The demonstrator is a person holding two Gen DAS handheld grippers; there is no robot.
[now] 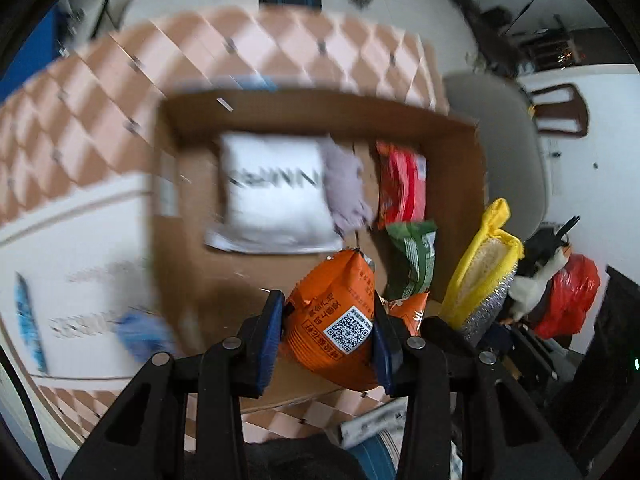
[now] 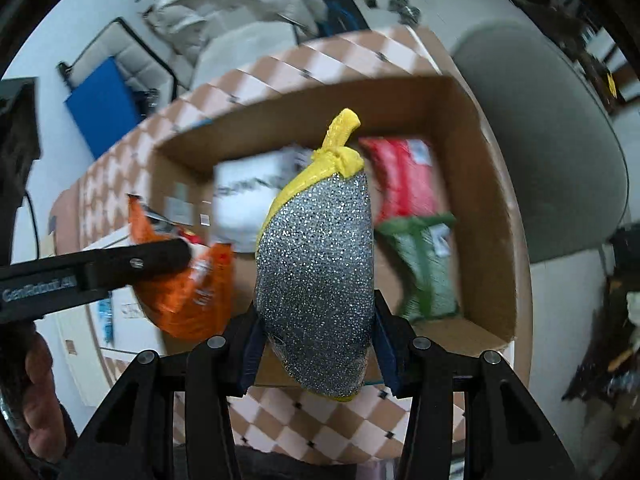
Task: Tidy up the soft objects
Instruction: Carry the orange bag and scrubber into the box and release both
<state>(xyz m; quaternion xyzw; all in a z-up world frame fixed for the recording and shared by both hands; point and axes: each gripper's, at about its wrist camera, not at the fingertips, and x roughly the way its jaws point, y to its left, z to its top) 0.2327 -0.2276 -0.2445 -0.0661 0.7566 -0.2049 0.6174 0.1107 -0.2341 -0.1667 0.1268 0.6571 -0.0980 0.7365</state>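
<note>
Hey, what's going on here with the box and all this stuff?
A person is sorting soft items into a cardboard box on a checkered table. The left gripper is shut on an orange snack packet, and the right gripper is shut on a silver-and-yellow scrubbing sponge, both held over the box. Inside already lie a white packet, a grey cloth, a red packet and a green packet.

The snack bag (image 1: 340,316) is orange with a black and white square code, the scrub sponge (image 2: 320,280) is sparkly silver with yellow trim, the cardboard box (image 1: 192,280) is brown, and the tablecloth (image 1: 280,48) has pink and tan diamonds.
</note>
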